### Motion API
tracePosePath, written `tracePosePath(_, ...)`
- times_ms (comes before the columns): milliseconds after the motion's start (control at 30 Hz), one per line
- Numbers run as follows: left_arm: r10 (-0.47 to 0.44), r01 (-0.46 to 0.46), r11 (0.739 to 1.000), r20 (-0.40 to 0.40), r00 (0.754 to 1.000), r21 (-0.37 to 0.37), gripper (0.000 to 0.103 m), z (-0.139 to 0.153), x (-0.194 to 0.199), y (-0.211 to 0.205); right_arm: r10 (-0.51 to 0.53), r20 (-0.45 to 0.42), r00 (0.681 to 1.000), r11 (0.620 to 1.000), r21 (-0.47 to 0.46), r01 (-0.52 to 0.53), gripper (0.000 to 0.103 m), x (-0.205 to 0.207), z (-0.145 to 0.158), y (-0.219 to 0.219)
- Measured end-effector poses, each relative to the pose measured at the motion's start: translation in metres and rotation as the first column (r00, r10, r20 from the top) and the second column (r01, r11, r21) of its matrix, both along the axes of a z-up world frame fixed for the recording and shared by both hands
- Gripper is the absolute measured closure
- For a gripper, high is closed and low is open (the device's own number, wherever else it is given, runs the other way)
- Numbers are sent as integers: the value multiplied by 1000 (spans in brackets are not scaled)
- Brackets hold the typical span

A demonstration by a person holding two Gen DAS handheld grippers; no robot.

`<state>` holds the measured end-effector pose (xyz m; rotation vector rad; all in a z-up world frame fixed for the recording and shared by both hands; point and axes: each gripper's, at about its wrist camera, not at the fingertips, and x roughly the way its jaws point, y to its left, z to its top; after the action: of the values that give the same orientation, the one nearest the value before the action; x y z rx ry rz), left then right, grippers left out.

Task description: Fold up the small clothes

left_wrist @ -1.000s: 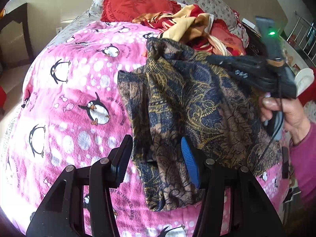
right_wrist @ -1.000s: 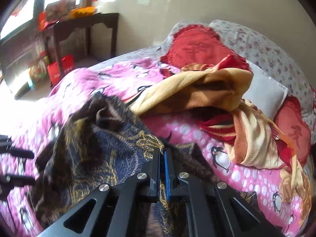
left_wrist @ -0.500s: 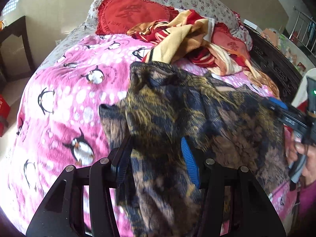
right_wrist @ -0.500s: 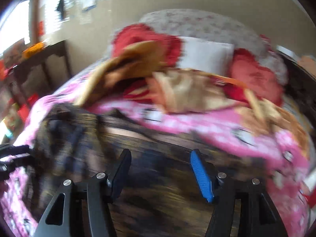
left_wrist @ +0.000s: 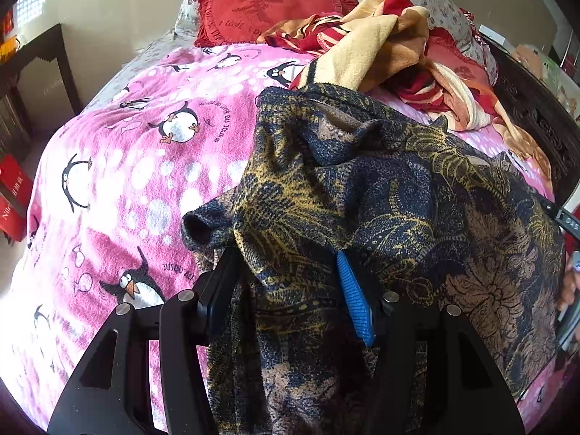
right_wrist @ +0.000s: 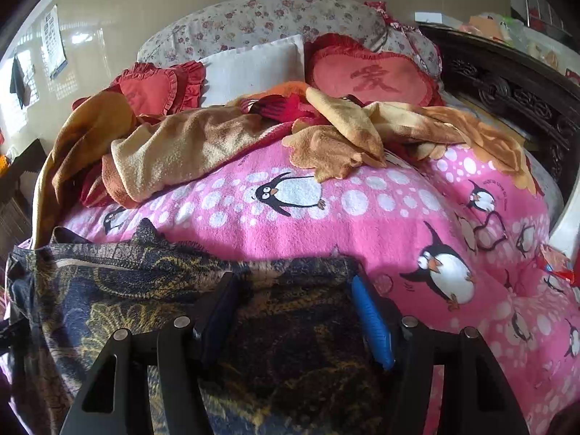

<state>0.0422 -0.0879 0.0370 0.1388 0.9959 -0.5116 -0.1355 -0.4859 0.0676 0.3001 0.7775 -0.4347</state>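
A dark blue, gold and brown patterned garment (left_wrist: 380, 195) lies bunched on the pink penguin blanket (left_wrist: 127, 166). My left gripper (left_wrist: 286, 272) is open, its jaws wide apart, with folds of the garment draped between and over its fingers. My right gripper (right_wrist: 295, 297) is open too, its jaws apart over the garment's far edge (right_wrist: 163, 290), which lies flat beneath it. The right gripper's body shows at the right edge of the left wrist view (left_wrist: 565, 217).
A crumpled tan and red blanket (right_wrist: 188, 152) and red heart cushions (right_wrist: 373, 76) lie at the head of the bed. A dark carved bed frame (right_wrist: 507, 87) runs along the right. A dark side table (left_wrist: 32, 58) stands to the left.
My right gripper opened, let go of the garment and swung round to the garment's right edge. My left gripper moved forward into the bunched cloth.
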Motion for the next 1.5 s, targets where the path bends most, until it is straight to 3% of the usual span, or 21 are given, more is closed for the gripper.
tracePosePath(300, -5, 5, 1000, 11, 1000, 18, 47, 2, -15, 3, 48, 11, 999, 999, 5, -48, 41, -66, 16, 31)
tracePosePath(400, -4, 4, 1000, 11, 1000, 28, 47, 4, -19, 4, 49, -9, 999, 999, 17, -49, 41, -82, 7, 38)
tracePosePath(467, -4, 3, 1000, 8, 1000, 27, 47, 6, -23, 4, 41, -71, 997, 999, 30, -39, 40, -82, -10, 37)
tracePosePath(600, -8, 8, 1000, 7, 1000, 28, 47, 11, -31, 9, 8, -96, 995, 993, 122, 3, 31, -84, -25, 25)
tracePosePath(733, -8, 8, 1000, -3, 1000, 22, 47, 14, -39, 17, -7, -109, 994, 992, 122, 21, 31, -88, -14, 30)
tracePosePath(900, 13, -15, 1000, -42, 999, -27, 47, 14, -52, 42, 64, -58, 996, 997, 56, -61, 31, -87, 14, 65)
tracePosePath(1067, 80, -93, 990, -122, 989, -109, 45, 5, -64, 78, 254, -32, 967, 965, 74, -251, 31, -54, 28, 122)
tracePosePath(1267, 105, -146, 967, -196, 975, -208, 38, -10, -75, 102, 460, 7, 888, 872, 187, -453, 30, 20, 26, 199)
tracePosePath(1400, 102, -155, 954, -209, 973, -258, 32, -16, -77, 107, 543, -25, 839, 820, 230, -524, 28, 79, 16, 248)
tracePosePath(1500, 106, -171, 935, -216, 971, -311, 25, -20, -80, 111, 575, -54, 817, 796, 269, -542, 21, 116, 8, 278)
